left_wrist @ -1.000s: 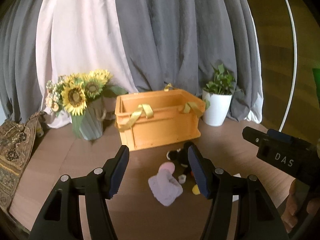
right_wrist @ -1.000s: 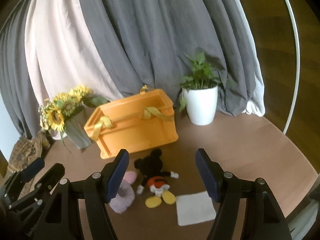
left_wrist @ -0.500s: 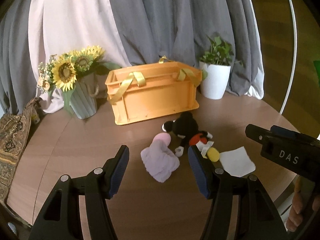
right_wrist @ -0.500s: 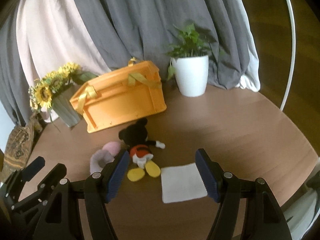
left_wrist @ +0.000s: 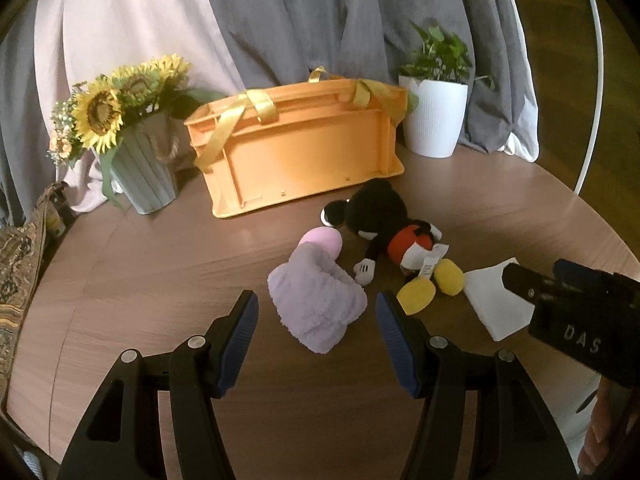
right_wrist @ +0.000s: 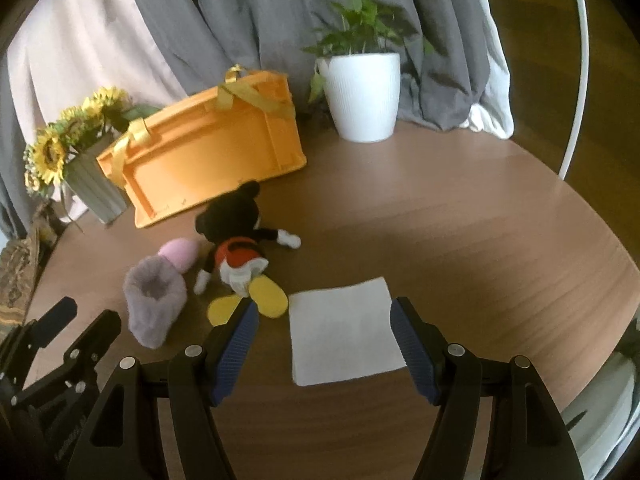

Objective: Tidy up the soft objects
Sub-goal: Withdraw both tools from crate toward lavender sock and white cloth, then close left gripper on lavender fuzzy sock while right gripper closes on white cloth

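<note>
The left gripper (left_wrist: pixel 316 336) hangs over the near part of the table (left_wrist: pixel 160 264) with its jaws spread wide and nothing between them; its blue pads (left_wrist: pixel 240 332) frame the near end of a fluffy lilac slipper (left_wrist: pixel 316 304) without touching it. The slipper lies on the wood with its pink toe pointing far, toward the crate. Just right of it, and touching it at one white glove, a mouse doll (left_wrist: pixel 392 236) lies sprawled, black head at the far end, red shorts in the middle and yellow shoes toward the near side. The right gripper (right_wrist: pixel 322 348) is also wide open and empty, poised low above a flat white cloth (right_wrist: pixel 344 336) that lies just right of the doll's shoes; one yellow shoe sits beside the cloth's left edge. From the left camera, this gripper's black body covers the cloth's right corner. Farther back, an orange crate (left_wrist: pixel 304 152) with yellow ribbon handles stands just beyond the doll's head. To the crate's left is a ribbed grey-green vase of sunflowers (left_wrist: pixel 120 120), and to its right a white pot with a leafy plant (left_wrist: pixel 434 120). Grey and pale pink curtains (left_wrist: pixel 280 20) hang behind everything. A patterned cloth (left_wrist: pixel 20 264) drapes at the far left edge of the table.
</note>
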`<state>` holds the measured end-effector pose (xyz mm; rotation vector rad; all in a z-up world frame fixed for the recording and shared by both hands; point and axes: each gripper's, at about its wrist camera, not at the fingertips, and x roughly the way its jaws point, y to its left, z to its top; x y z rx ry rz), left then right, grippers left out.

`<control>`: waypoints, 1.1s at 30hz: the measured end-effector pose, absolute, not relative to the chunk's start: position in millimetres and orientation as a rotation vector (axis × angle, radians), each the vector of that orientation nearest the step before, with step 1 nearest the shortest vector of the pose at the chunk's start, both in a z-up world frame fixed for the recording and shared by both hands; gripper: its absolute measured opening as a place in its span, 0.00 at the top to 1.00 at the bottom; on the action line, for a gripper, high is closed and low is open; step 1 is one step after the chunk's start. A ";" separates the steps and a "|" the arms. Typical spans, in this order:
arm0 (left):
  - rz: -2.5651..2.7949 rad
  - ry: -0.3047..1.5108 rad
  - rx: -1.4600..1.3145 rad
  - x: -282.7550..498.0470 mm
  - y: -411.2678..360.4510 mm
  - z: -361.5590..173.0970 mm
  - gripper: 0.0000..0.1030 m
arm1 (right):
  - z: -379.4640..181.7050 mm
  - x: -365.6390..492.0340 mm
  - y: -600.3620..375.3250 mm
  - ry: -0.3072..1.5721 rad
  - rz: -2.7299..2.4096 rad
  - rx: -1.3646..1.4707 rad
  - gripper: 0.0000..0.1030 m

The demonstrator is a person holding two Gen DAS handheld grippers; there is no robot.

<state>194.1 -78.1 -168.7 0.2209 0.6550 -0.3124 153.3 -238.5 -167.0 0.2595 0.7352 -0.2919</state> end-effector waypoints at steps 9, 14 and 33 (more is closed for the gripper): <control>-0.308 0.661 0.253 210.9 -85.9 -182.8 0.41 | -191.1 163.8 -239.1 0.783 -0.311 0.246 0.32; -0.309 0.671 0.264 218.9 -89.5 -189.5 0.41 | -202.8 169.2 -240.5 0.805 -0.323 0.249 0.33; -0.348 0.745 0.255 230.9 -90.8 -207.6 0.63 | -213.7 175.2 -237.9 0.848 -0.365 0.198 0.73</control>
